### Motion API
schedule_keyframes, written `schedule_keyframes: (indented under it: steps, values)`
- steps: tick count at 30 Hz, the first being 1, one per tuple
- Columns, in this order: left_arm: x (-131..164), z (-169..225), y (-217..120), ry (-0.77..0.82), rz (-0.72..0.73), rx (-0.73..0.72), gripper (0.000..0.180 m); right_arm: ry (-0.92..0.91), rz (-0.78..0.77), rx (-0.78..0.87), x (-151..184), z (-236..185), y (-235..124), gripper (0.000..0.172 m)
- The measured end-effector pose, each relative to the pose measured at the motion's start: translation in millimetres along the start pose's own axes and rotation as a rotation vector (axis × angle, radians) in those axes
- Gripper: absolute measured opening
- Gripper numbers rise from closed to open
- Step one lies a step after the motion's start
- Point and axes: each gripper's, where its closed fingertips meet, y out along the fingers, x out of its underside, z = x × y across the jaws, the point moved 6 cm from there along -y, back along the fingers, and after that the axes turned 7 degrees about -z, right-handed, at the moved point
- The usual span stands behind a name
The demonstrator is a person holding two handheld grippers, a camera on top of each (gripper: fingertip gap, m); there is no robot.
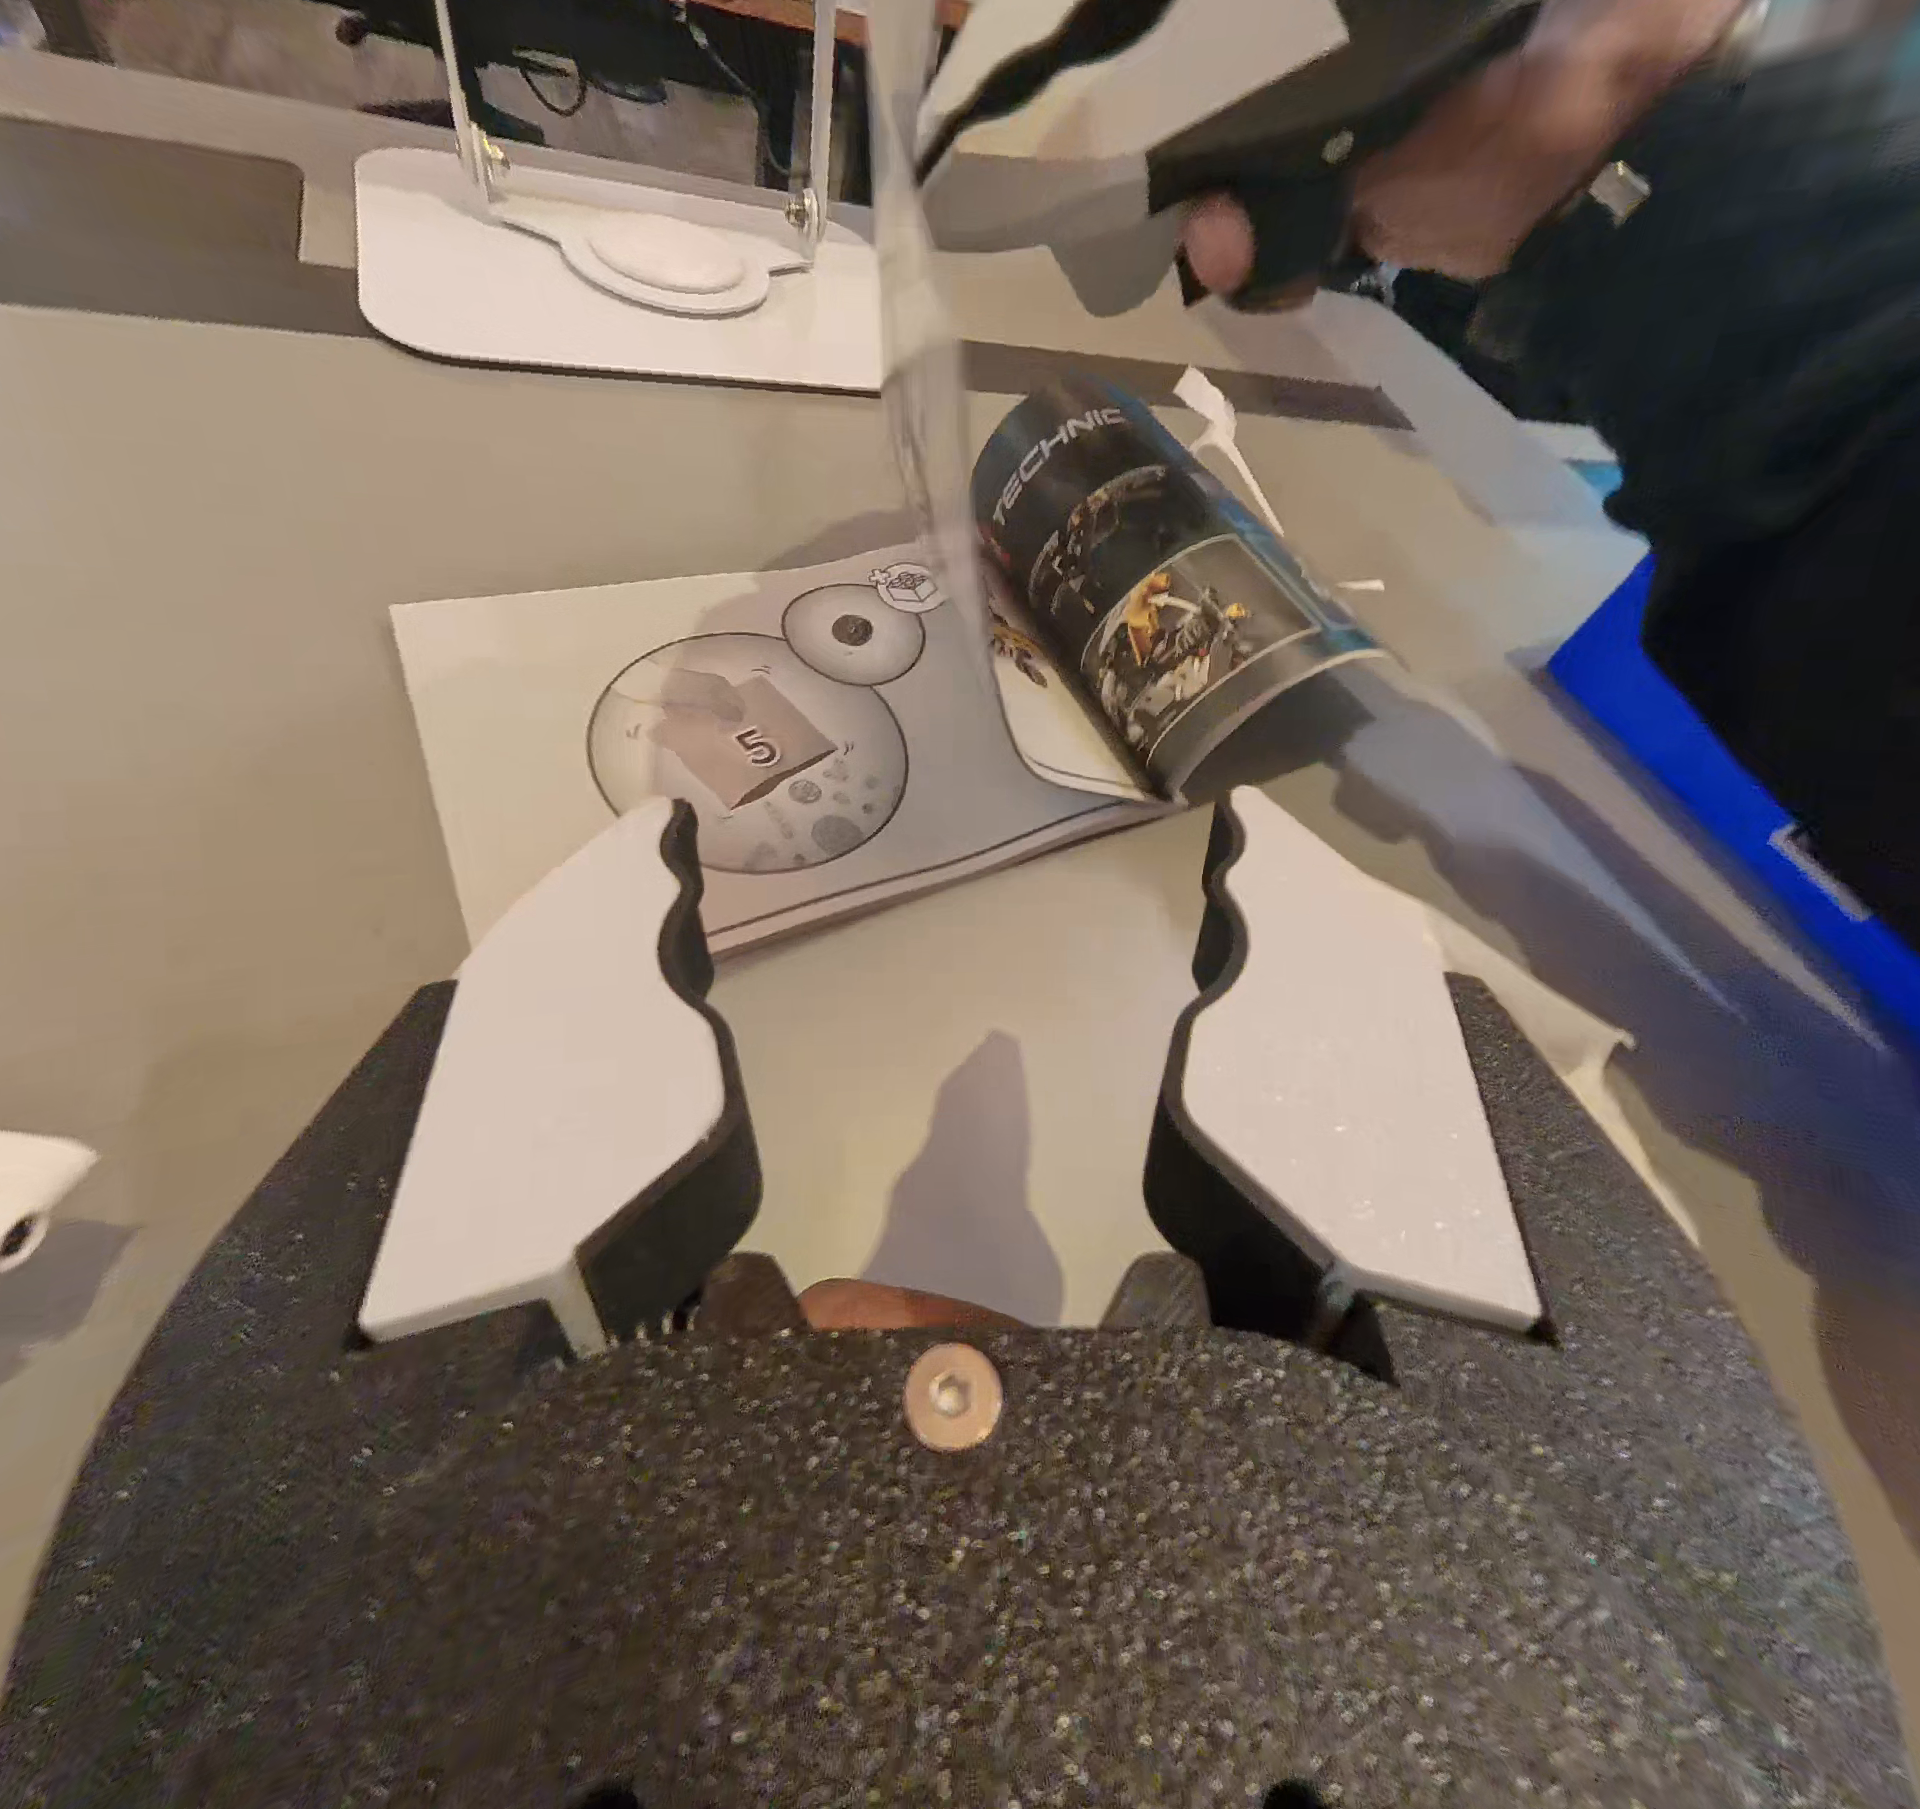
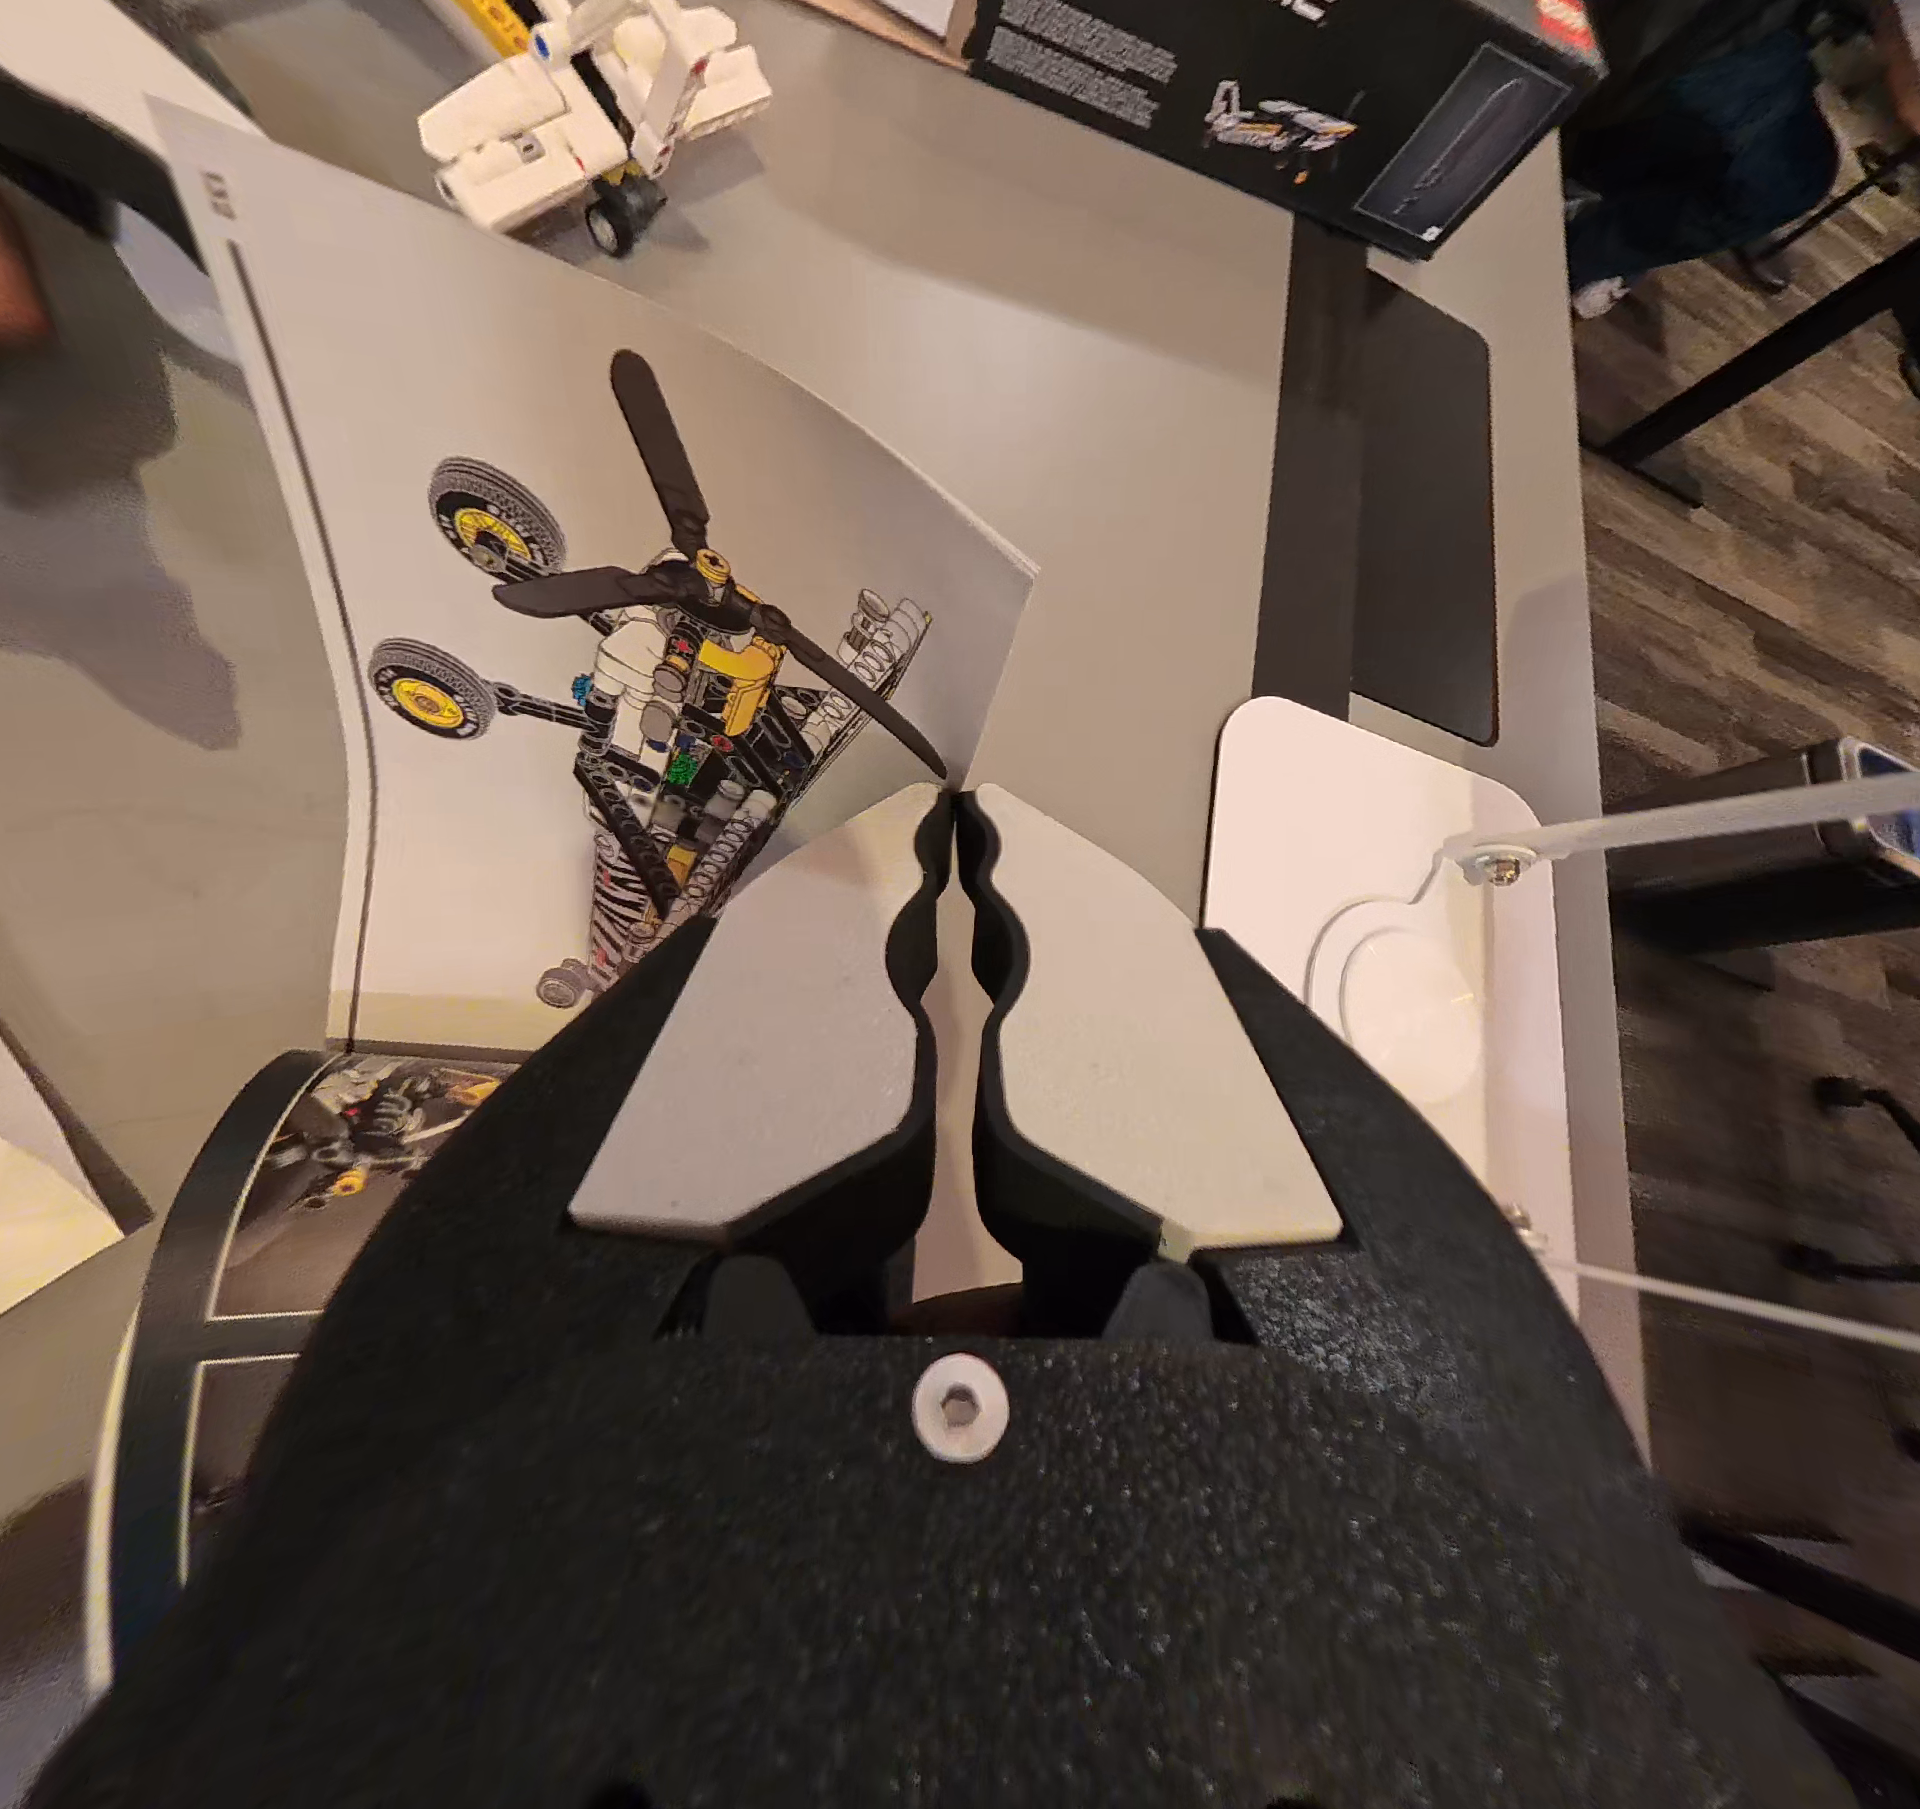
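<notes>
Grey bench (image 1: 208,533) under everything, carrying a white stand base (image 1: 623,273) at the far side. Open black toy box (image 2: 1278,45) near the far edge, cardboard inside showing, contents unclear. White brick-built plane model (image 2: 592,107) beside it. Open instruction booklet (image 1: 790,720) lying flat just ahead of the left gripper (image 1: 951,814), jaws spread wide, gripping nothing. One page (image 2: 644,554) lifted and curling, its corner pinched by the right gripper (image 2: 954,798), jaws pressed together on the paper, held aloft by a hand (image 1: 1496,159)
</notes>
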Motion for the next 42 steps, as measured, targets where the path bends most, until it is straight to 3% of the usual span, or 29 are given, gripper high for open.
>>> schedule_keyframes:
  steps: [4, 9, 11, 17, 19, 28, 35, 38, 42]
  values:
    - [-12.6, 3.4, 17.3, -0.051, 0.014, -0.002, 0.090, 0.058, 0.067, 0.036, 6.1, -0.5, -11.3, 0.001]
    - [-24.7, 19.0, 40.5, 0.004, 0.032, -0.011, 0.080, 0.108, 0.122, 0.087, 12.8, -3.8, -21.3, 0.001]
    - [-24.7, 25.1, 47.6, 0.021, 0.022, -0.011, 0.069, 0.126, 0.143, 0.113, 15.5, -5.4, -25.6, 0.001]
    - [-36.8, 39.8, 56.1, 0.098, 0.101, -0.027, 0.011, 0.215, 0.191, 0.255, 25.8, -11.4, -43.7, 0.001]
    - [-40.3, 46.0, 57.8, 0.142, 0.121, -0.043, 0.006, 0.270, 0.190, 0.345, 29.5, -14.4, -55.2, 0.000]
    - [-40.7, 85.4, 75.2, 0.353, 0.128, -0.041, 0.006, 0.653, 0.133, 0.723, 55.8, -58.1, -129.4, 0.009]
    - [-30.3, 101.8, 88.2, 0.460, 0.050, 0.005, 0.018, 0.886, -0.002, 0.988, 79.3, -103.5, -146.7, 0.010]
    - [-25.3, 106.0, 93.0, 0.497, 0.025, 0.025, 0.024, 0.861, 0.054, 0.983, 75.9, -120.0, -140.6, 0.010]
    - [-20.0, 108.6, 100.5, 0.494, -0.008, 0.063, 0.030, 0.907, 0.112, 0.824, 76.4, -128.1, -119.6, 0.008]
